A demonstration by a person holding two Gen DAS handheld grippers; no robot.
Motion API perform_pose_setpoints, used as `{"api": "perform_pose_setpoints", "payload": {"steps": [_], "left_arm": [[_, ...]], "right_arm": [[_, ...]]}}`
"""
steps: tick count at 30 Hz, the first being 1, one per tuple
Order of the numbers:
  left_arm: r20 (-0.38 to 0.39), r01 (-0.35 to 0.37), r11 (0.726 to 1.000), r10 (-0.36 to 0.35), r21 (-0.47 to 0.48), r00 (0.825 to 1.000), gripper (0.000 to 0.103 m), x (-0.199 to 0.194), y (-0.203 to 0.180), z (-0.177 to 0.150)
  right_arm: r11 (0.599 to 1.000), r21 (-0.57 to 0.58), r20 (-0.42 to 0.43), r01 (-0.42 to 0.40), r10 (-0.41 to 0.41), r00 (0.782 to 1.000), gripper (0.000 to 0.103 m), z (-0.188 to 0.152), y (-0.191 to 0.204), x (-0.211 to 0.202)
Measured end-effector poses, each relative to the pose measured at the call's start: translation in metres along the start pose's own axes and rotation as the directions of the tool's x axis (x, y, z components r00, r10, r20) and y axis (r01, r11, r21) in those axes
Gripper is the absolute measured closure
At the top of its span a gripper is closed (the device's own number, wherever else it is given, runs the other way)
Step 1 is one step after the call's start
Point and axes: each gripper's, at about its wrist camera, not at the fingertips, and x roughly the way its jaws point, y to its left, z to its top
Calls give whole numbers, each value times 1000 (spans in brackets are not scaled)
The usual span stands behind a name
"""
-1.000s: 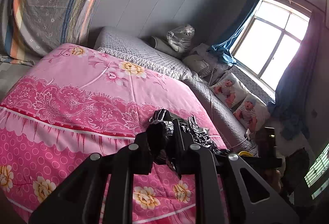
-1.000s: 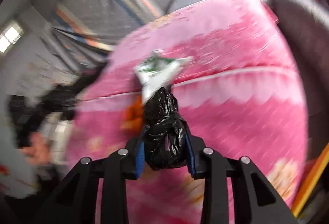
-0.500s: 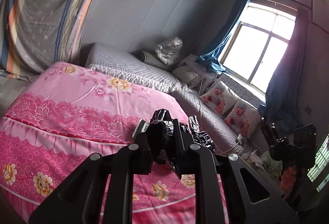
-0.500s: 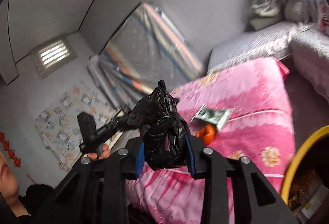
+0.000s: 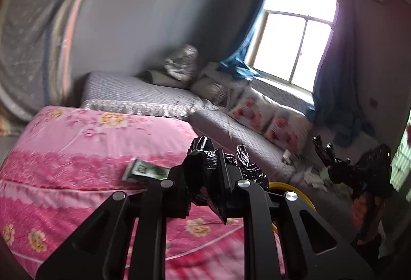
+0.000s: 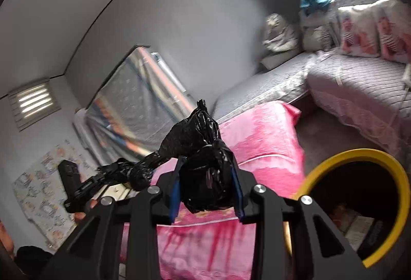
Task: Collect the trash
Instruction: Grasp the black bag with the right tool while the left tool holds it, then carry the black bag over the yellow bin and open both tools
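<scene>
Both the left gripper [image 5: 205,172] and right gripper [image 6: 205,177] are clamping the black trash bag [image 6: 203,141], the yellow-rimmed bin [image 6: 364,154] sitting right of the right gripper.

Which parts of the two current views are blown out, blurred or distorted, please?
Left wrist view: the window is overexposed, the pink bedspread motion-blurred, the black bag sharp. Right wrist view: fisheye bends the wall, the yellow bin rim looks soft, the window corner glares.
</scene>
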Motion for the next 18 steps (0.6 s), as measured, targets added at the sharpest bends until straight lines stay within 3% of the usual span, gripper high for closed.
{"api": "perform_pose_setpoints", "payload": {"steps": [10,18], "left_arm": [[-118,133,980,-117,147,986,88,74,-87,-14],[-169,128,962,-88,243,982,88,128,-141,-32]], "right_arm": [[980,73,53,182,-187,981,73,-13,-55,-33],[930,124,24,346,-351,936,73,-37,-101,-27]]}}
